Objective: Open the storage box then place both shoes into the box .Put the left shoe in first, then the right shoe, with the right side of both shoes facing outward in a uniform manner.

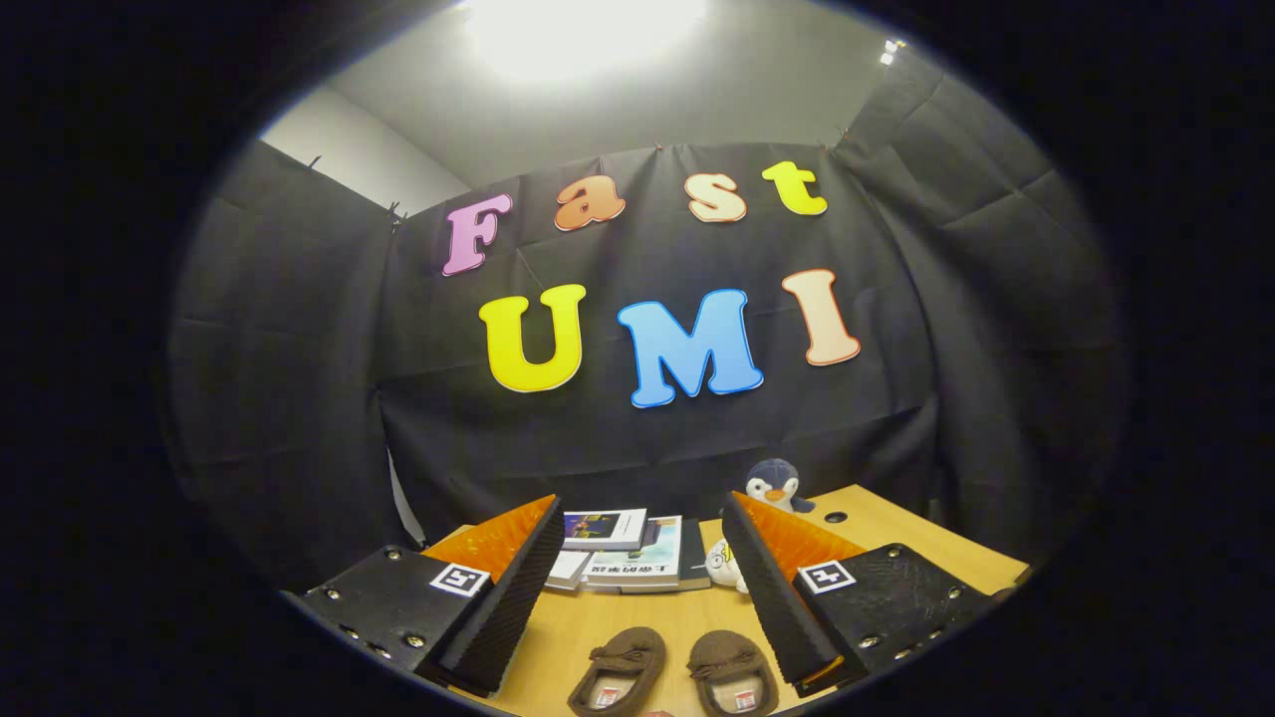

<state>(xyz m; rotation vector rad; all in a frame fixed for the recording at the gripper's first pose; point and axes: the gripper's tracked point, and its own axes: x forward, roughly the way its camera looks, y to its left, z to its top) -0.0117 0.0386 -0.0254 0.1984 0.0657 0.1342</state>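
Hand-held gripper (637, 588) hung released above the counter (637, 622). Two shoes (675, 672) sat paired between its fingers, likely staged for pickup.

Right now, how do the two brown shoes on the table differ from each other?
The left-hand shoe lies angled, toe tipped toward the books; the right-hand shoe points straighter ahead. The left-hand one lies centred between the open gripper's fingers; the right-hand one lies close beside one finger. Both are brown slip-ons with toe bows.

Bright overhead lamp (583, 30) blown out to glare, dim booth, strong fisheye bending, edges perhaps softly blurred
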